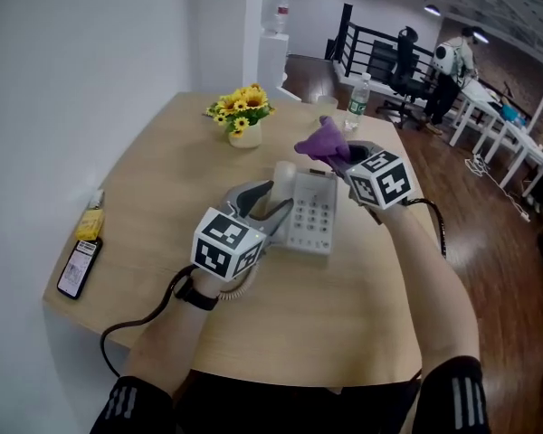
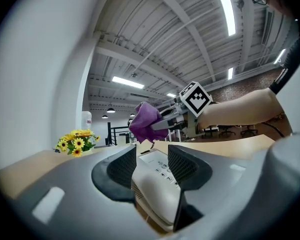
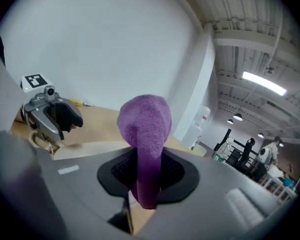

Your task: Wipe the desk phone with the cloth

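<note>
A white desk phone [image 1: 311, 213] lies on the wooden table [image 1: 163, 188], keypad up. My left gripper [image 1: 270, 204] is shut on the phone's left side. In the left gripper view the phone body [image 2: 157, 184] fills the gap between the two dark pads. My right gripper [image 1: 341, 157] hovers just past the phone's far end, shut on a purple cloth [image 1: 324, 140]. The cloth [image 3: 145, 129] stands bunched up out of the jaws in the right gripper view. The cloth [image 2: 146, 121] hangs a little above the phone's far end in the left gripper view.
A pot of yellow flowers [image 1: 243, 116] and a water bottle [image 1: 357, 103] stand at the table's far side. A smartphone [image 1: 79, 268] and a yellow item [image 1: 90, 222] lie by the left edge, against the white wall. People stand at desks [image 1: 498, 116] at the back right.
</note>
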Tool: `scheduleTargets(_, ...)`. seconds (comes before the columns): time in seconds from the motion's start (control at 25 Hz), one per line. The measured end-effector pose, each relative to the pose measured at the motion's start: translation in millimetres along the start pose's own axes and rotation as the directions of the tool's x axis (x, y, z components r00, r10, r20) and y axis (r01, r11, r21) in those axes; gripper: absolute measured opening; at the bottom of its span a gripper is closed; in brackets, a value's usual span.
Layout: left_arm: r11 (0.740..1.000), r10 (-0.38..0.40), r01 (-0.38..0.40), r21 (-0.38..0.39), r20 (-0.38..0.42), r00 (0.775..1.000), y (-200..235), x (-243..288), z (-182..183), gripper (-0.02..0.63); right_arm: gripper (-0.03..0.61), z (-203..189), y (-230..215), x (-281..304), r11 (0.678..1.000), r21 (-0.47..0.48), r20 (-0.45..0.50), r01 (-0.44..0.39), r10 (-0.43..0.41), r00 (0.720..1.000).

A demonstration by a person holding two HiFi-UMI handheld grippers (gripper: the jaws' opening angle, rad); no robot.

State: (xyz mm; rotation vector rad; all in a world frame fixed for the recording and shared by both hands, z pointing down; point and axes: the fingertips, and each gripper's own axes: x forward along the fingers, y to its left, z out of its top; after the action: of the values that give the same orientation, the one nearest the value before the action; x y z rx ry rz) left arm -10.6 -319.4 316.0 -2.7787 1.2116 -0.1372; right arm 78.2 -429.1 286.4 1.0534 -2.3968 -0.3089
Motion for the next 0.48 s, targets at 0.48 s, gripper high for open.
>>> scheduleTargets(0.48,1.0,0.003,-0.003,-0.003,0.012,1.0,2,-1,3,0.192,0.077,-45,41,77,0.97,-0.18,-0.285,-0.162,0.107,0.952)
